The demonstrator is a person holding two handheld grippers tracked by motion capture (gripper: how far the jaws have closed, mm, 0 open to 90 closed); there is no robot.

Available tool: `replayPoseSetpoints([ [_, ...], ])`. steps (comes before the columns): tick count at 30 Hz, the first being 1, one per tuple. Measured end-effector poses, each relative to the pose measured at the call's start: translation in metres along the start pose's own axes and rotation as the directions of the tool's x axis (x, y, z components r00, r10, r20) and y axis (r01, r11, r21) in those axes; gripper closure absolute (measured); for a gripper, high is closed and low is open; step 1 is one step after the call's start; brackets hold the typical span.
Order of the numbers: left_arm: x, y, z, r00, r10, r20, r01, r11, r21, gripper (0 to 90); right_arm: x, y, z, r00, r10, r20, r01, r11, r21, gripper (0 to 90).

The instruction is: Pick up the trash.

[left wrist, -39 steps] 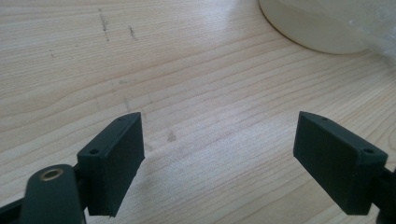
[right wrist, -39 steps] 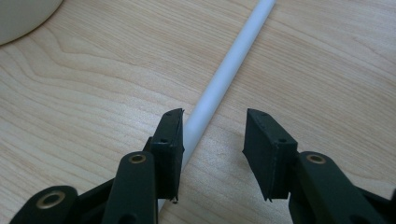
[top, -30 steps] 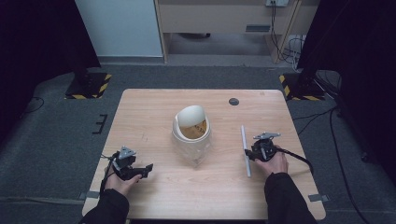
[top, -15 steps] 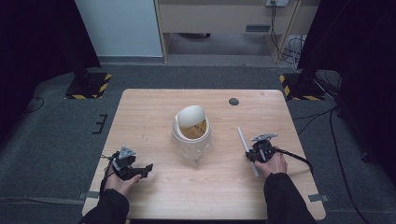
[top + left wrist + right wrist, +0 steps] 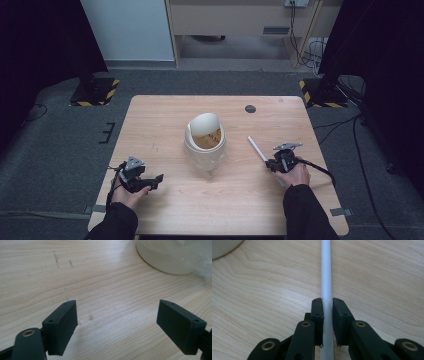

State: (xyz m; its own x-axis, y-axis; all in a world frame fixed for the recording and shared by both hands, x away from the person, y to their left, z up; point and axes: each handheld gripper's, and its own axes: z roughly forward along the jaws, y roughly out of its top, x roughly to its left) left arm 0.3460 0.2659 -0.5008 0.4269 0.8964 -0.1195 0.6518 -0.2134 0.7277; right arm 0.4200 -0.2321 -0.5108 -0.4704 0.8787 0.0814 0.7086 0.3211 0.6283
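A thin white rod [image 5: 258, 148] lies slanted on the wooden table [image 5: 165, 120] at the right. My right gripper [image 5: 271, 164] is shut on its near part. In the right gripper view the pads press both sides of the rod [image 5: 326, 270], and the gripper [image 5: 327, 302] has just been closing on it. My left gripper [image 5: 158, 178] rests at the front left, open, with bare wood between its jaws [image 5: 116, 315]. A cream pot with a tilted lid [image 5: 204, 139], wrapped in clear plastic, stands mid-table between the two grippers.
A small dark disc [image 5: 250, 108] sits near the table's far edge. The pot's cream base [image 5: 165, 260] shows ahead and right of the left gripper. Dark floor, cables and black stands surround the table.
The right gripper's jaws have closed onto the white rod, and the rod's far end has swung to the left. The left gripper has kept still.
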Motion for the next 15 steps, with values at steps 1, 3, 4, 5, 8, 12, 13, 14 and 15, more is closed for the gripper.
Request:
replayPoseSetpoints([
  [1,0.0,0.0,0.0,1.0,0.0,-0.001,0.0,1.0,-0.001,16.5,0.0,0.0,0.0,1.0,0.0,0.0,0.0,1.0,0.0,79.8],
  [3,0.0,0.001,-0.001,1.0,0.003,-0.001,-0.003,1.0,-0.008,16.6,-0.002,0.001,-0.004,0.9999,0.016,-0.006,-0.016,0.999,-0.034,79.9],
  [4,0.0,0.001,-0.001,1.0,0.003,-0.001,-0.003,1.0,-0.008,16.6,-0.003,0.002,-0.006,0.9998,0.017,-0.009,-0.018,0.999,-0.044,79.8],
  [5,-0.001,0.001,-0.001,1.0,0.003,-0.002,-0.003,0.9999,-0.016,16.6,-0.004,0.002,-0.009,0.9996,0.024,-0.014,-0.025,0.998,-0.061,79.8],
  [8,-0.001,0.001,-0.002,1.0,0.003,-0.002,-0.003,0.9998,-0.018,16.6,-0.005,0.004,-0.014,0.9992,0.033,-0.022,-0.035,0.995,-0.091,79.9],
  [12,-0.001,0.002,-0.002,1.0,0.003,0.0,-0.003,0.9998,-0.021,16.7,-0.006,0.007,-0.023,0.9982,0.047,-0.037,-0.052,0.986,-0.156,79.9],
  [13,-0.001,0.002,-0.002,1.0,0.004,0.001,-0.004,0.9997,-0.024,16.7,-0.006,0.007,-0.024,0.9981,0.048,-0.039,-0.054,0.985,-0.163,79.9],
  [14,-0.001,0.002,-0.002,1.0,0.004,0.001,-0.004,0.9997,-0.024,16.7,-0.006,0.007,-0.024,0.9981,0.048,-0.039,-0.054,0.985,-0.163,79.9],
  [15,-0.001,0.002,-0.002,1.0,0.005,0.002,-0.005,0.9996,-0.026,16.7,-0.007,0.009,-0.028,0.9975,0.051,-0.049,-0.06,0.98,-0.192,79.9],
])
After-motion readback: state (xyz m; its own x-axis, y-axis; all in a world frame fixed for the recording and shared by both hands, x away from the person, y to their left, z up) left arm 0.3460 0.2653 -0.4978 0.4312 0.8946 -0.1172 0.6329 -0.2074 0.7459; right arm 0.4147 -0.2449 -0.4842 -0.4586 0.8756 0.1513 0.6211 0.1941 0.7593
